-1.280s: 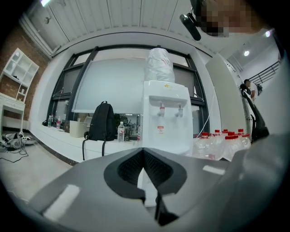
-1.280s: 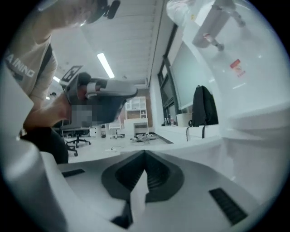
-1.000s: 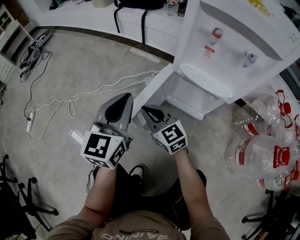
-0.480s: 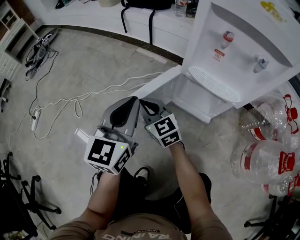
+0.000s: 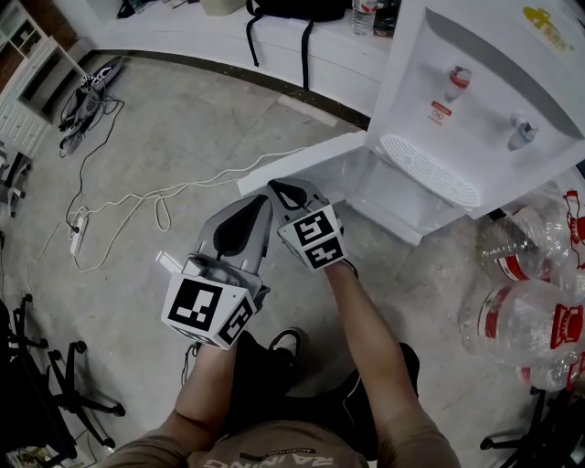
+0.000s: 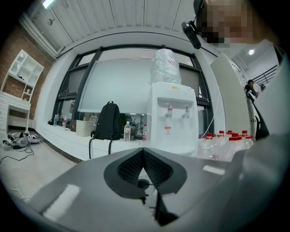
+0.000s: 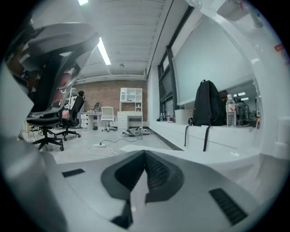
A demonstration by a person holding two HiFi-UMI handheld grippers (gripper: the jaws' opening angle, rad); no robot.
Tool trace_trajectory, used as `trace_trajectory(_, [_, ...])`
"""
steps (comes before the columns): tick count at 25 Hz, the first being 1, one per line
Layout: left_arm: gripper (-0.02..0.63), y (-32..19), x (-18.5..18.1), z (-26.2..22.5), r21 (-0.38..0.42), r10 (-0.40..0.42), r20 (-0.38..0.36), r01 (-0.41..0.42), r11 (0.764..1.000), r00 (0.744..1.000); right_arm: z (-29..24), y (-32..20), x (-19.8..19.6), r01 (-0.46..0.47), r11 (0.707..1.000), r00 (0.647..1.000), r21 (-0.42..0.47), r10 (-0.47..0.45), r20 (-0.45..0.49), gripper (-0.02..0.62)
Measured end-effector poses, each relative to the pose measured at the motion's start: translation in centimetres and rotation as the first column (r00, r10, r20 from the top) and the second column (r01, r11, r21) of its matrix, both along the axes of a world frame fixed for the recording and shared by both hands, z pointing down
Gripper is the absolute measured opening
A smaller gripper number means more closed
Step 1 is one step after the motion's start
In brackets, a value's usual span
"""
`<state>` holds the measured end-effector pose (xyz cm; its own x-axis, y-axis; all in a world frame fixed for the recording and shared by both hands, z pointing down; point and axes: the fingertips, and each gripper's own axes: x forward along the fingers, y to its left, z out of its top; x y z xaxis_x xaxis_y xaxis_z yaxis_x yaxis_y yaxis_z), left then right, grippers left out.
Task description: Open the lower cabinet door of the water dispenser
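Two grippers work low in front of the dispenser (image 5: 475,82), both with jaws fully together and nothing between the pads. The right gripper (image 5: 274,188) has its tip at the top edge of the door (image 5: 311,160), near the free end; whether it touches cannot be confirmed. The left gripper (image 5: 263,203) sits just beside it, clear of the door and idle.

**Step in hand**
1. The door stands swung well out to the left, edge-on to the head view. The cabinet (image 5: 388,187) behind it is exposed.
2. The task reads as nearly complete. The right gripper appears to be guiding the door by its edge with closed jaws, not by a grip.

**Next move**
1. If more opening is wanted, keep the closed tip against the free end and follow the door's arc round the hinge.
2. Otherwise, draw the right gripper back clear of the edge.
3. Keep the left gripper out of the swing path.

**Surface and room**
- Floor (image 5: 164,128): bare grey concrete. A white cable (image 5: 183,187) loops across it to a power strip (image 5: 76,228), near the door's swing side.
- Empty bottles (image 5: 521,311) lie at the dispenser's right.
- A white ledge (image 5: 311,55) runs behind, with a backpack (image 5: 274,9) on it.
- Chairs (image 5: 55,384) stand at the left.
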<state>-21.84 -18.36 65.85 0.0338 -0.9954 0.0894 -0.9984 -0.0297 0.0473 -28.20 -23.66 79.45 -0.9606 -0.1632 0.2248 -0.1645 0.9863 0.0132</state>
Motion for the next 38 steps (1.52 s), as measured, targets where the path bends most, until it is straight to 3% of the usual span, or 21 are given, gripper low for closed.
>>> trace_trajectory(4, [0.002, -0.1, 0.1, 0.1, -0.003, -0.001, 0.0, 0.001, 1.0, 1.0, -0.2, -0.4, -0.3, -0.001, 1.0, 1.0, 0.011, 0.001, -0.001, 0.008])
trace_trajectory(10, [0.002, -0.8, 1.7, 0.3, -0.005, 0.046, 0.003, -0.046, 0.999, 0.999, -1.0, -1.0, 2.9, -0.047, 0.999, 0.999, 0.011, 0.047, 0.017, 0.008])
trace_trajectory(17, [0.002, -3.0, 5.3, 1.3, -0.016, 0.118, 0.017, -0.118, 0.993, 0.993, -1.9, -3.1, 11.8, -0.191, 0.982, 0.981, 0.007, 0.191, 0.02, 0.008])
trace_trajectory(28, [0.002, -5.7, 14.2, 2.2, -0.003, 0.289, -0.002, -0.289, 0.957, 0.957, -1.9, -3.3, 27.6, -0.451, 0.891, 0.892, -0.04, 0.452, 0.012, 0.009])
trace_trajectory(32, [0.002, -6.4, 17.8, 3.2, -0.034, 0.365, -0.02, -0.366, 0.93, 0.931, -1.4, -2.4, 31.0, -0.472, 0.878, 0.876, -0.082, 0.477, 0.068, 0.008])
trace_trajectory(38, [0.002, -7.7, 21.0, 4.9, -0.077, 0.397, -0.025, -0.398, 0.914, 0.917, -1.3, -1.9, 34.1, -0.54, 0.838, 0.839, -0.083, 0.544, 0.034, 0.008])
